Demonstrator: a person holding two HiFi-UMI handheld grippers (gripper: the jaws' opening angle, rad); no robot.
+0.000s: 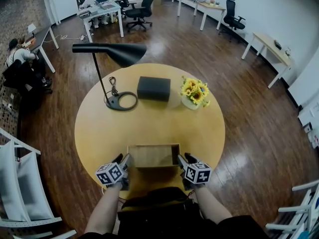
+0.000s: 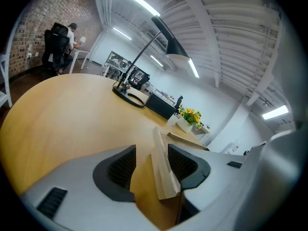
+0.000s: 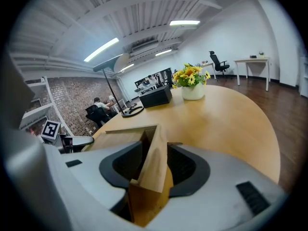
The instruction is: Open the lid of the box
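A light wooden box [image 1: 153, 156] sits at the near edge of the round table [image 1: 97, 133]. My left gripper [image 1: 122, 160] is at the box's left end and my right gripper [image 1: 183, 159] at its right end. In the left gripper view the jaws of the gripper [image 2: 151, 151] straddle a thin wooden wall [image 2: 162, 173]; it lies against the right pad, with a gap to the left pad. In the right gripper view the gripper [image 3: 156, 150] straddles the box's other wall [image 3: 153, 170], with a dark gap at the left pad. Both stand open.
Further back on the table are a black desk lamp [image 1: 113, 52] with a ring base [image 1: 122, 101], a black box [image 1: 153, 88] and a white pot of sunflowers [image 1: 194, 94]. White chairs [image 1: 20, 183] stand to the left, and desks and office chairs ring the room.
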